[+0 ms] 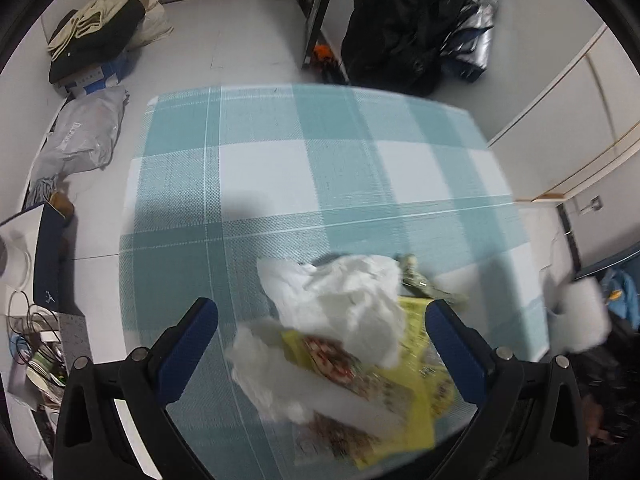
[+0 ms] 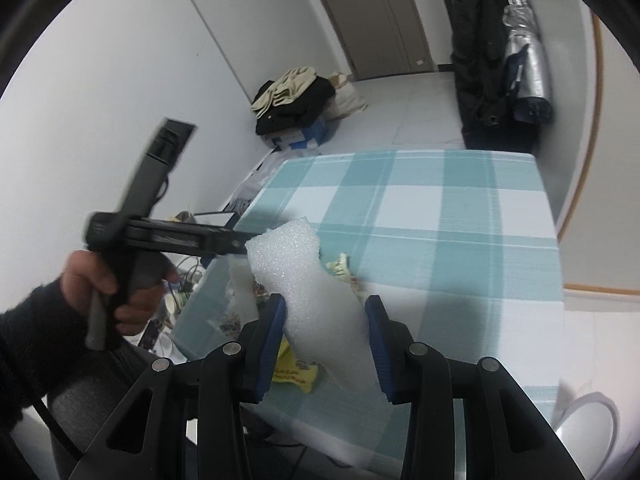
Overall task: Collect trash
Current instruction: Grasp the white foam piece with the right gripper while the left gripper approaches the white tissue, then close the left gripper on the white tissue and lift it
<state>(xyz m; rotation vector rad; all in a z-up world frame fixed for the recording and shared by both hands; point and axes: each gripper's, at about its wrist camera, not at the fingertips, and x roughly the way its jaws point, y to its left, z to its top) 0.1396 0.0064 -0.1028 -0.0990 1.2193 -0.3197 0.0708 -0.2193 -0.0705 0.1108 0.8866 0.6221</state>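
On the teal-and-white checked tablecloth (image 1: 304,168) lies a heap of trash: crumpled white paper (image 1: 344,296), a yellow printed wrapper (image 1: 416,396), a white foam scrap (image 1: 272,380) and a greenish wrapper (image 1: 424,284). My left gripper (image 1: 322,344) hangs open right above the heap, one blue finger on each side and nothing pinched. My right gripper (image 2: 326,332) is shut on a white foam piece (image 2: 304,276), lifted over the table's near edge. That foam piece (image 1: 580,316) shows blurred at the right of the left wrist view. A hand (image 2: 120,292) holds the left gripper's handle.
On the floor beyond the table sit a pile of clothes on a box (image 2: 292,100) and a grey bag (image 1: 80,136). A dark coat (image 2: 488,52) hangs at the back right. Cables and clutter (image 1: 36,344) lie left of the table; a white round container (image 2: 588,428) stands at its near right.
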